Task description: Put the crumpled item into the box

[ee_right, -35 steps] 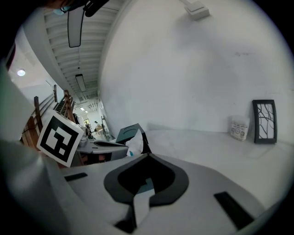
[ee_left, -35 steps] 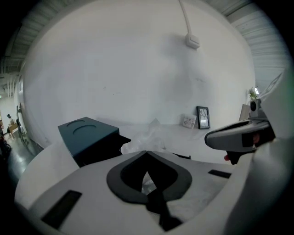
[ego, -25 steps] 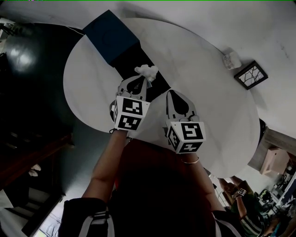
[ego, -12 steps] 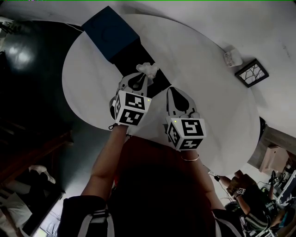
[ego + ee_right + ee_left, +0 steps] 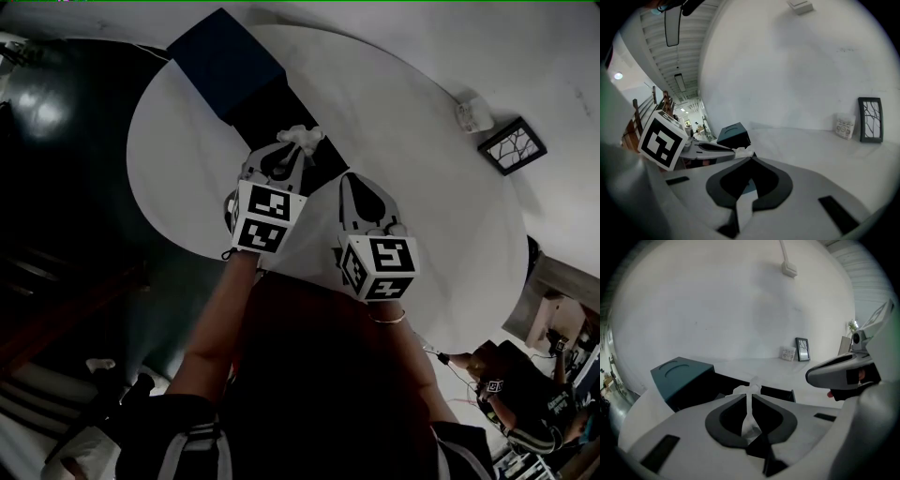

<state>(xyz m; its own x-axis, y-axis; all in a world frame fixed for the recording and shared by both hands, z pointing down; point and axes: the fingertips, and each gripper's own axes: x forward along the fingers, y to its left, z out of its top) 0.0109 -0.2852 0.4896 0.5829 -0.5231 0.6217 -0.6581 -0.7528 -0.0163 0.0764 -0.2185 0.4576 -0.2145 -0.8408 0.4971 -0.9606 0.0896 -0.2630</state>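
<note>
A white crumpled item is pinched at the tips of my left gripper, which is shut on it. The item hangs over the black open part of the dark blue box at the far left of the round white table. The left gripper view shows the crumpled item squeezed in the left gripper, with the box just ahead. My right gripper hovers beside it to the right, shut and holding nothing. Its own view shows the right gripper closed, with the item at its left.
A small picture frame and a white container stand at the table's far right by the wall. The table edge curves close to my body. Another person is at the lower right. A dark floor lies to the left.
My left gripper has edged slightly forward and right with the crumpled item in it, over the box's black opening. The right gripper has hardly moved.
</note>
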